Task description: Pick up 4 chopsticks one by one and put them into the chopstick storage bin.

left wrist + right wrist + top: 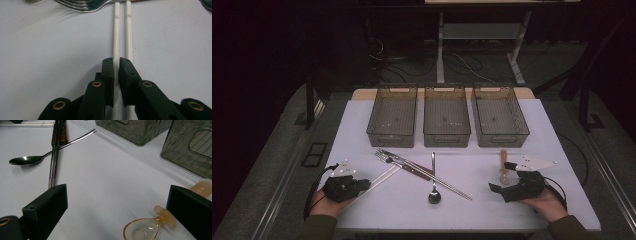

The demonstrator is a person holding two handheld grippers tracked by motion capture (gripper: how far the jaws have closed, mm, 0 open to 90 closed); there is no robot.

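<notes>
While the left gripper lies low on the white table at its near left corner, its two black jaws stand narrow and pinch one of the pair of slim white chopsticks; the second stick runs just outside the right-hand jaw, parallel and close beside the first. From above, the pair slants away from that gripper toward the silver metal fork with a brown handle; its tines lie at the sticks' far tips. A pair of thin steel chopsticks crosses the middle of the table, and a shiny metal spoon lies just beside them, bowl nearest the person. At the near right the right gripper rests with its jaws spread wide, gripping nothing, and the small amber translucent plastic spoon lies between them. Three smoky clear plastic bins stand side by side along the far edge.
</notes>
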